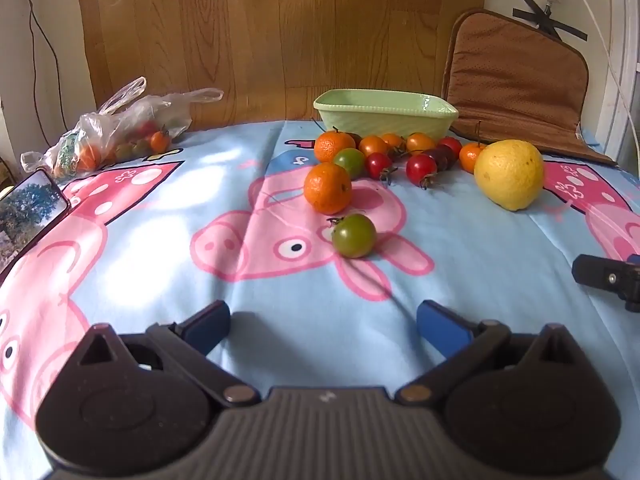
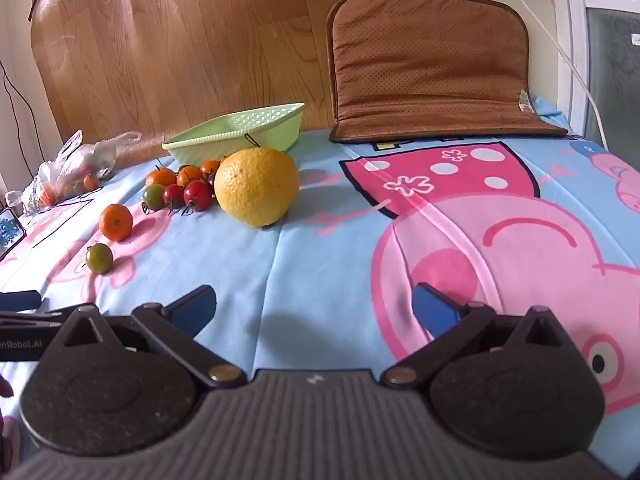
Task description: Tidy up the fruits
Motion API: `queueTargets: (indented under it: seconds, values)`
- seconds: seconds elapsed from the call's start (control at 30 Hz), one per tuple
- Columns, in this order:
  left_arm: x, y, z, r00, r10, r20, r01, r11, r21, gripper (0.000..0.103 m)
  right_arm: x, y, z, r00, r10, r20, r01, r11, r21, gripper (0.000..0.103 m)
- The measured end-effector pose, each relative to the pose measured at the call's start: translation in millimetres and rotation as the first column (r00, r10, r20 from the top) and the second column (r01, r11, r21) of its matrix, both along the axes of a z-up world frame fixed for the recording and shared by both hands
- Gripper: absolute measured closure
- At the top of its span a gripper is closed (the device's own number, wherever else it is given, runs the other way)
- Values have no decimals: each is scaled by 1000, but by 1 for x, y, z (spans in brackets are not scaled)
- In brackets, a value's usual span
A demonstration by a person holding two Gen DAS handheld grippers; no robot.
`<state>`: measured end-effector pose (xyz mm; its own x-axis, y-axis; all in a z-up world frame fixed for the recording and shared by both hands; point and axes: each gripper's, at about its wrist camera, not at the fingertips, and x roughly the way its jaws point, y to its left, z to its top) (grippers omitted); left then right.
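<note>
Loose fruit lies on a cartoon-print cloth in front of a pale green basket [image 1: 386,114] [image 2: 240,132]. A green tomato [image 1: 354,236] [image 2: 99,258] sits nearest, with a mandarin [image 1: 328,188] [image 2: 116,222] just behind it. Farther back is a cluster of red, orange and green tomatoes [image 1: 400,156] [image 2: 180,190] and a big yellow citrus [image 1: 509,174] [image 2: 256,186]. My left gripper [image 1: 323,322] is open above the cloth, short of the green tomato. My right gripper [image 2: 314,306] is open too, nothing between its fingers, the citrus ahead of it to the left.
A plastic bag [image 1: 116,128] [image 2: 68,172] with more fruit lies at the back left. A phone [image 1: 28,212] rests at the left edge. A brown cushion [image 1: 516,80] [image 2: 432,64] leans against the wall at the back right. A wood-grain sheet [image 1: 280,40] covers the wall behind the basket.
</note>
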<state>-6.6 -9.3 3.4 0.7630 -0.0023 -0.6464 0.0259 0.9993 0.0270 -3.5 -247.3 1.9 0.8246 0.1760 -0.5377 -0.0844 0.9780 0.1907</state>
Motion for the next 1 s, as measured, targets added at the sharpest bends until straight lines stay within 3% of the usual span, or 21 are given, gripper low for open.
queueTargets:
  seconds: [0.27,0.57,0.8,0.87,1.0]
  values:
    - [-16,8,-2,999,-17,46,18,999,-33,0,-5,3,2,999,22,33,-21,1000,-19,0]
    - [-15,6,-5,999,-18,33,18,1000,-7,0,-8,8,2,997,44,63,-41,998,-44,10]
    - [-15,16,-3,997,-67,33,68,997,-40,0,-7,7,1,998,39,52,-38,999,-20,11]
    - [-18,25,1,994,-84,73,88,995,-55,1,-8,7,1,998,39,57,-38,999,-16,11]
    - [-35,52,26,969,-73,234,67,997,36,1,-11,5,2,996,41,80,-41,999,-7,11]
